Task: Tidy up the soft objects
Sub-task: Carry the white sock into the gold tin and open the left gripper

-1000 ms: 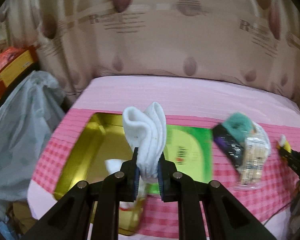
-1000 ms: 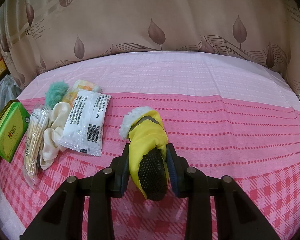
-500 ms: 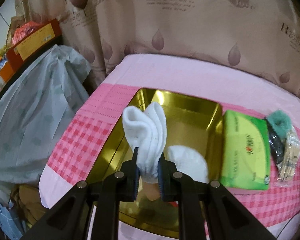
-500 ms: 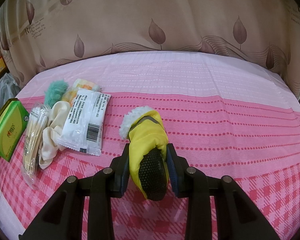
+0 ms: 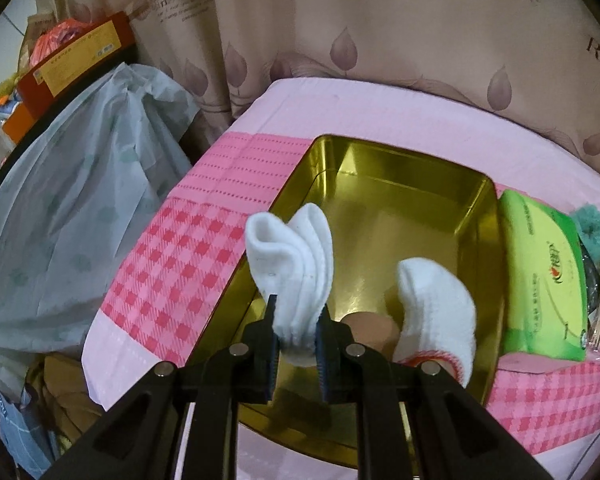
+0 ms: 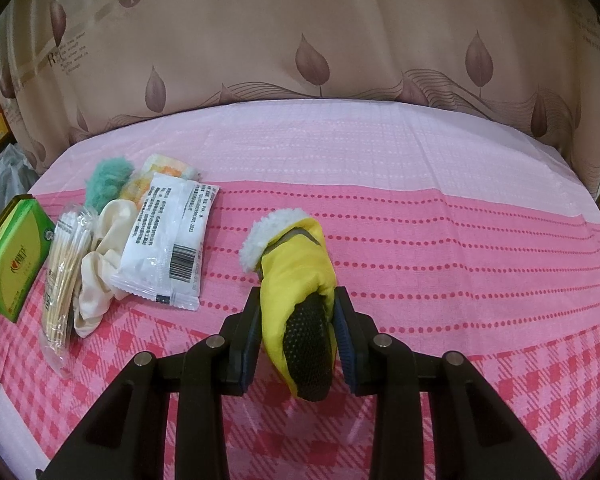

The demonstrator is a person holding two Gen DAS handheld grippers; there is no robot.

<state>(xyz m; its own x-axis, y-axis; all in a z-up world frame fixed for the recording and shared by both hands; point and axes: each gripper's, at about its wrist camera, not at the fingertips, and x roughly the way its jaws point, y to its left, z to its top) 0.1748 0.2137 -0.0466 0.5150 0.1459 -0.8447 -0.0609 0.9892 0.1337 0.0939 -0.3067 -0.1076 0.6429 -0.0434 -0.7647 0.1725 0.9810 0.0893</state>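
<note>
My left gripper (image 5: 296, 320) is shut on a folded white sock (image 5: 290, 256) and holds it over the near left part of a gold metal tin (image 5: 400, 184). A second white sock (image 5: 436, 304) lies inside the tin at its near right, beside a tan object partly hidden by my fingers. In the right wrist view my right gripper (image 6: 298, 320) is shut on a small yellow bootie (image 6: 296, 276) with a white fleece cuff and a black dotted sole, held just over the pink cloth.
A green tissue pack (image 5: 540, 280) (image 6: 14, 260) lies right of the tin. Beyond it lie a teal fluffy item (image 6: 108, 184), cotton swabs (image 6: 64, 280), a cream scrunchie (image 6: 100, 264) and a white sachet (image 6: 168, 240). A grey plastic bag (image 5: 72, 216) hangs off the table's left edge.
The left gripper has swung left and down with the sock, so the tin now fills its view from closer. The right gripper and bootie have not moved.
</note>
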